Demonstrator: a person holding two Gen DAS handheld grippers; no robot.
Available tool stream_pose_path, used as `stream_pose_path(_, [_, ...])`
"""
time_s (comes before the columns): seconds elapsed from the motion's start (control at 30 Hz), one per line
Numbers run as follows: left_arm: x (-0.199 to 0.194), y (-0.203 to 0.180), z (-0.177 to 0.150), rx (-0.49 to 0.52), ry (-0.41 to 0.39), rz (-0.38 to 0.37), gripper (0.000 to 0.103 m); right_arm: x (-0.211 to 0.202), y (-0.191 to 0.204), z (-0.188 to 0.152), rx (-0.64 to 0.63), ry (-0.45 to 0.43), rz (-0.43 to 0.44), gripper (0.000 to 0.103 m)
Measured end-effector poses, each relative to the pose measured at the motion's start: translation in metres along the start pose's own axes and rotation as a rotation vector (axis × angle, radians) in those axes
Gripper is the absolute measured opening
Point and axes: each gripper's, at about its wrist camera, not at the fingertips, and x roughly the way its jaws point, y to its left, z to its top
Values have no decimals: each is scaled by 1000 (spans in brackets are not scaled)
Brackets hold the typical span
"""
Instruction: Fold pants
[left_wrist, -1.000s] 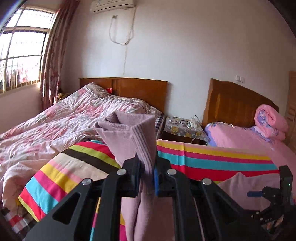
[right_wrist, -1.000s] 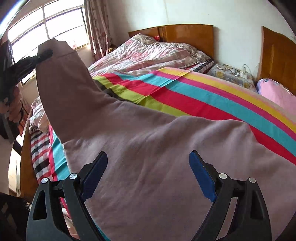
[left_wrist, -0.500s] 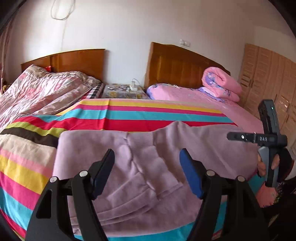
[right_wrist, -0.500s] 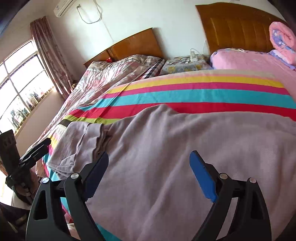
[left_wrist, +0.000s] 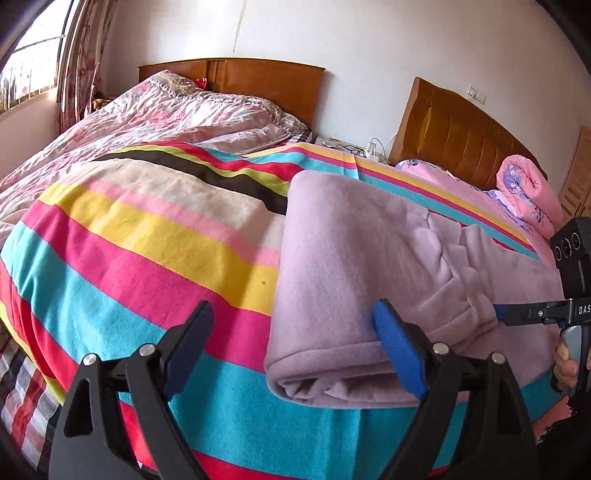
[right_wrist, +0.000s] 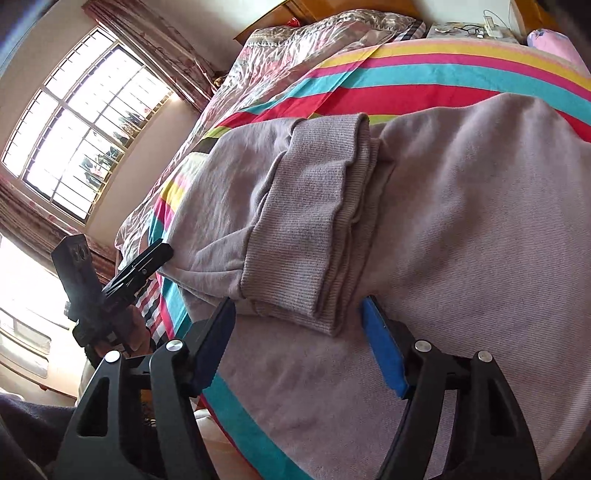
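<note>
The lilac pants (left_wrist: 369, 266) lie folded on the striped blanket (left_wrist: 147, 251) near the bed's front edge. In the right wrist view the pants (right_wrist: 461, 221) show their ribbed cuffs (right_wrist: 310, 221) laid on top of the body. My left gripper (left_wrist: 295, 350) is open and empty, its right finger by the pants' folded left end. My right gripper (right_wrist: 299, 343) is open and empty, just before the cuffs. The right gripper also shows at the far right of the left wrist view (left_wrist: 532, 314). The left gripper shows at the left of the right wrist view (right_wrist: 147, 262).
A floral quilt (left_wrist: 166, 114) covers the far left bed. Two wooden headboards (left_wrist: 461, 136) stand at the wall with a nightstand (left_wrist: 347, 146) between them. A rolled pink quilt (left_wrist: 528, 195) lies at the right. A window (right_wrist: 85, 125) is on the left.
A second ago my left gripper held the pants' cuff up. It has let go; the leg now lies folded over the body. Both grippers have moved closer to the pants.
</note>
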Motion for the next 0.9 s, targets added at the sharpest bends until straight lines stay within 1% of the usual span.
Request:
stream_pose_path(0.07, [4,3,-1,-8,-3,-16,90,4,-1,5,18,16,17,71])
stream_pose_path(0.17, [9,6,-1,-15,-10,-41,90,7,-10,12,91,15,70,70])
stream_pose_path(0.27, [10,7,-2,-18,-21,-58,90,5,-25,20,176,-8,99,62])
stream_pose_path(0.3, [10,8,-2,-22,-23,-62,91,6,-26,20,190,-2,112,63])
stream_pose_path(0.37, [9,10,-3,-28,-25,-72,91,7,-21,18,168,26,121,61])
stream_pose_path(0.4, [10,12,-4,-31,-25,-75,91,9,-18,16,164,50,144,55])
stream_pose_path(0.43, [10,14,-5,-36,-25,-76,91,9,-14,14,156,59,154,54])
stream_pose_path(0.5, [11,17,-6,-46,-24,-84,92,9,-7,16,116,55,127,53])
stream_pose_path(0.63, [11,15,-7,-42,-26,-86,92,18,-6,29,111,19,51,52])
stream_pose_path(0.67, [10,14,-6,-38,-27,-84,92,21,-6,31,113,11,46,47])
stream_pose_path(0.7, [9,13,-6,-35,-29,-81,92,22,-4,32,103,4,29,31])
stream_pose_path(0.77, [5,13,-5,-31,-35,-75,92,16,5,32,51,-37,5,15])
stream_pose_path(0.8, [2,13,-5,-28,-39,-70,92,6,12,32,19,-67,-9,14])
stream_pose_path(0.9, [-7,13,-3,-16,-46,-70,92,-30,48,36,-79,-177,-29,14])
